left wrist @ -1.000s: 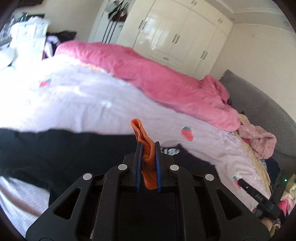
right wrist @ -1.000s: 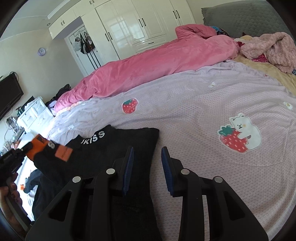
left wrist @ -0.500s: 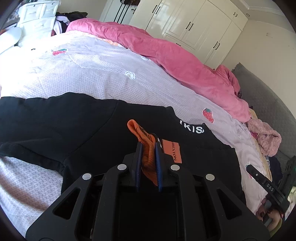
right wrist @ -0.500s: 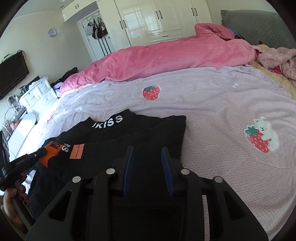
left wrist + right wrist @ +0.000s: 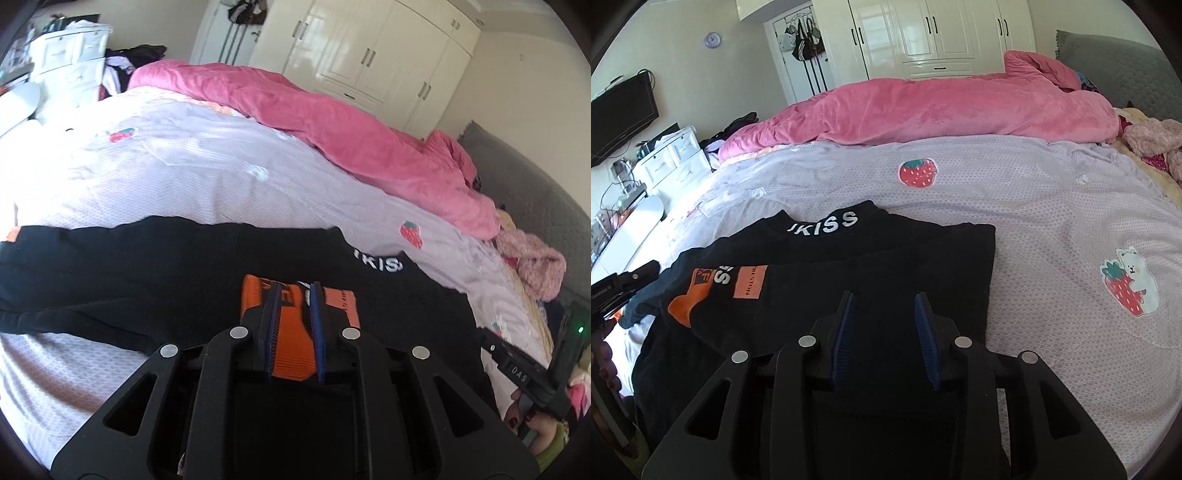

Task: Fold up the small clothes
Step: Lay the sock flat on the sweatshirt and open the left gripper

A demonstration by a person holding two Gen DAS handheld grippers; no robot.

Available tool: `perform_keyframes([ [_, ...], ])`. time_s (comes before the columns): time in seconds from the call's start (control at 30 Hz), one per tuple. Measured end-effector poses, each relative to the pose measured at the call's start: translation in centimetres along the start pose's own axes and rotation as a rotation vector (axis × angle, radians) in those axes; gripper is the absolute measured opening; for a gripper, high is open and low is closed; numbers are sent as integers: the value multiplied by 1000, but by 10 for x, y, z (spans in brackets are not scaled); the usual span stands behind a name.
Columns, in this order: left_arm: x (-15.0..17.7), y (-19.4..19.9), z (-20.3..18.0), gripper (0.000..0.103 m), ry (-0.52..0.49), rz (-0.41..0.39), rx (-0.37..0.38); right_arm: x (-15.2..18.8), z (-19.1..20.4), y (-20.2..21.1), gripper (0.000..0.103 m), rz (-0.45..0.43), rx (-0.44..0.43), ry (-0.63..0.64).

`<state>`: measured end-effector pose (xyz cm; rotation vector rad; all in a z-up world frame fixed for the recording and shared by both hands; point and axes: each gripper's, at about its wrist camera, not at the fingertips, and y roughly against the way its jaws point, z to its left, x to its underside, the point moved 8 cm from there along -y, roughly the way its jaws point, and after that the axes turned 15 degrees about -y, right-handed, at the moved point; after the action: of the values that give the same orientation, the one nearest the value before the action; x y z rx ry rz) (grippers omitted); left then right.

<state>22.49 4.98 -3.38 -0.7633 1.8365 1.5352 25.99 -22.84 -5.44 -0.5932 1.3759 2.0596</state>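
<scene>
Right wrist view: black shirt reads "UKISS"; right tool gapes empty, left tool pinches its orange cuff.

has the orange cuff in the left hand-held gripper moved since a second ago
Yes. The orange cuff, clamped in the left hand-held gripper, came down from above the lilac bedspread onto the black shirt.

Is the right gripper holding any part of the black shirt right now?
No, the right gripper has its blue pads apart with nothing between them, above the black shirt lying on the bed.
</scene>
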Motion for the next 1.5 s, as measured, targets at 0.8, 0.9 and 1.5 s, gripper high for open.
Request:
perform_keyframes([
  [0.8, 47, -43, 12, 8, -44, 159, -50, 7, 9, -20, 39, 37, 54, 77],
  [0.9, 47, -43, 12, 8, -42, 160, -47, 7, 9, -23, 44, 41, 58, 83],
  [1.5, 48, -40, 12, 8, -31, 153, -37, 29, -17, -31, 53, 139, 86, 34],
])
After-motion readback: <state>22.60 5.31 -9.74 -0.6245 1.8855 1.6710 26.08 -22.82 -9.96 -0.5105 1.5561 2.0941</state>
